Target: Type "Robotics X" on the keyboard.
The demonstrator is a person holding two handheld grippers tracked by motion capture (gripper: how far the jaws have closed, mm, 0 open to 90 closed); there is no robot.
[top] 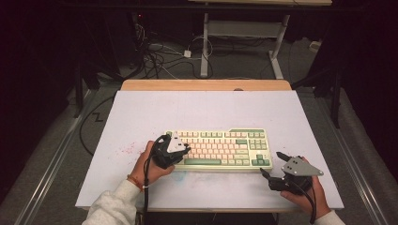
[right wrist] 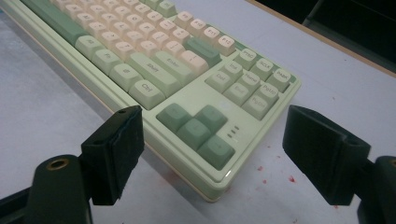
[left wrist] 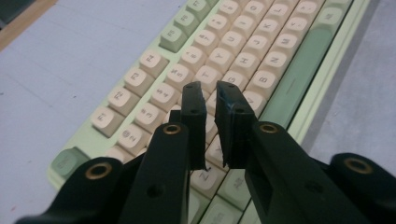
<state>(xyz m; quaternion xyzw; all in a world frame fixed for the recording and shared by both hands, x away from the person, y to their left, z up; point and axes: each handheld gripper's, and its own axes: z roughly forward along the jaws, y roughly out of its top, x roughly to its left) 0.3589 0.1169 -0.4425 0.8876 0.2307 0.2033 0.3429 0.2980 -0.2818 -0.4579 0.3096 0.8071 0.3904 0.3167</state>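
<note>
The keyboard [top: 220, 149] lay on the white table top [top: 202, 108], between the two tongs and just ahead of both. The left gripper [top: 184, 149] hung over the keyboard's left end, its tips above the letter rows there; whether they touched a key could not be told. In the left gripper view, the left gripper [left wrist: 211, 91] had its jaws drawn narrow, a thin slit between them, nothing held, with cream keys directly under and beyond the tips. The right gripper [top: 272, 164] sat off the keyboard's near right corner, just beside it, on the person's side. In the right gripper view, the right gripper [right wrist: 212, 135] stood wide, empty, and the corner with the arrow keys [right wrist: 196, 128] lay in the gap ahead of the jaws, apart from both.

Edges: the keyboard's near long edge ran just ahead of the right gripper; bare table top stretched beyond the keyboard toward the wooden far edge [top: 206, 85], and to the outside of each gripper. Faint red specks [right wrist: 275, 175] marked the surface beside the right gripper's outer jaw.

Look: pale green case, cream letter keys, darker green space bar [left wrist: 299, 74] and modifier keys, legends printed dark.
</note>
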